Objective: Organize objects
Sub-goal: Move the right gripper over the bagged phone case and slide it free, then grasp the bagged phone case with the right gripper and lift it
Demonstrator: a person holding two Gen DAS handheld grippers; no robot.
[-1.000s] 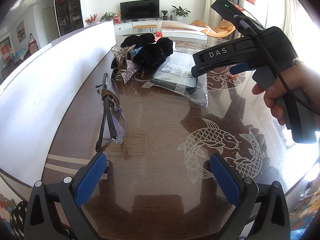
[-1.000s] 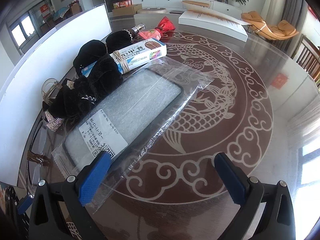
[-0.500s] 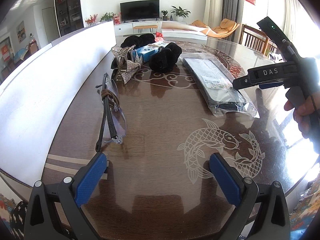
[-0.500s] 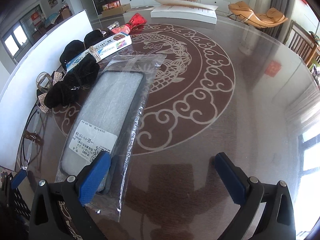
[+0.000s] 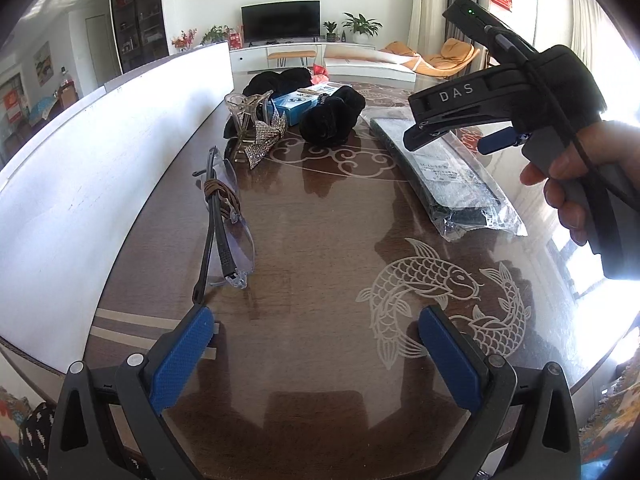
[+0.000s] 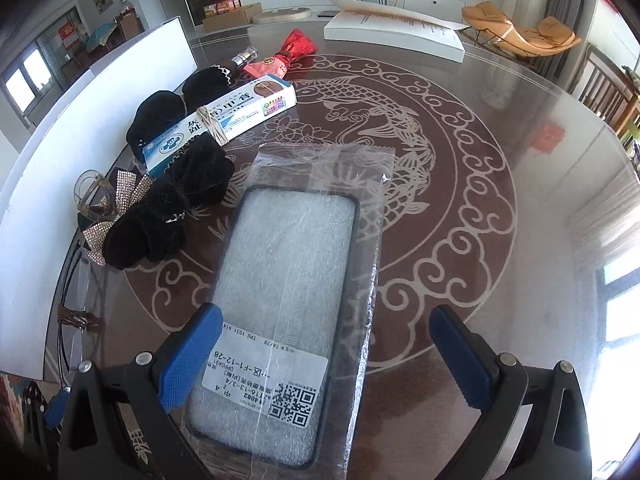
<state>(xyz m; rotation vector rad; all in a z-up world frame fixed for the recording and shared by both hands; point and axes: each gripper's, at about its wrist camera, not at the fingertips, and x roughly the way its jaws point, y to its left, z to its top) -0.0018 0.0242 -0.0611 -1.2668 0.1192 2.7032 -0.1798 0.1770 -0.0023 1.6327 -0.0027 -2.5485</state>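
Since 0.5 s ago, R gripper [image 6: 324, 358] was brought over the bagged phone case [image 6: 288, 320], jaws spread w/ case flat on table [image 6: 460, 240] between them, untouched; L gripper [image 5: 316, 354] was spread, empty.

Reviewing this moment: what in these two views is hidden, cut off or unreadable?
- Packaged case: right wrist view, its near end is cut off by the bottom edge; the left finger covers one label corner.
- Glasses: right wrist view, squeezed at the left rim, mostly too distorted to make out.
- Right tool: left wrist view, its body hides all but one fingertip.
- Box: left wrist view, print too small; scrunchies cover part.
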